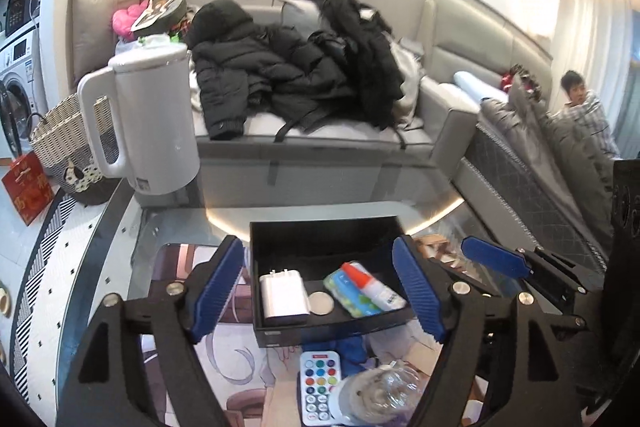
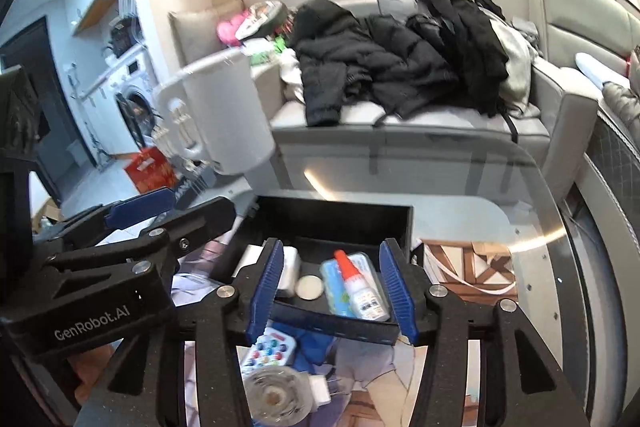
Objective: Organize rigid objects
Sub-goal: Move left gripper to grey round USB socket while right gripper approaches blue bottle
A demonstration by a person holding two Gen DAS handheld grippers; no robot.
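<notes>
Glossy glass tabletop [image 1: 168, 223] over a printed mat fills the foreground, with a grey sofa [image 1: 320, 143] heaped with black puffer jackets [image 1: 280, 67] behind it. Between the spread jaws of the left gripper [image 1: 320, 291], whose ribbed blue pads [image 1: 218, 287] touch nothing, sits a shallow black rectangular tray [image 1: 320, 231]. Lined along the tray's near wall are a white boxy charger plug [image 1: 284, 293], a flat round silver coin [image 1: 321, 303], a rectangular blue-green patterned case [image 1: 352, 301] and, lying across the case, a small white glue bottle [image 1: 372, 285] with a red conical tip. Short of the jaws, just outside the tray, lie a white remote [image 1: 318, 387] with coloured round buttons and a crinkled clear plastic wrapper [image 1: 384, 391]. Beyond the left jaw and well apart stands a smooth white plastic kettle [image 1: 148, 119] with a looped handle. The right gripper [image 2: 332, 291] also stands wide open and holds nothing, its pads flanking the tray's [image 2: 332, 215] near end, with the glue bottle [image 2: 362, 287] and coin [image 2: 309, 286] between them; the remote [image 2: 268, 349] sits just short of its left jaw.
</notes>
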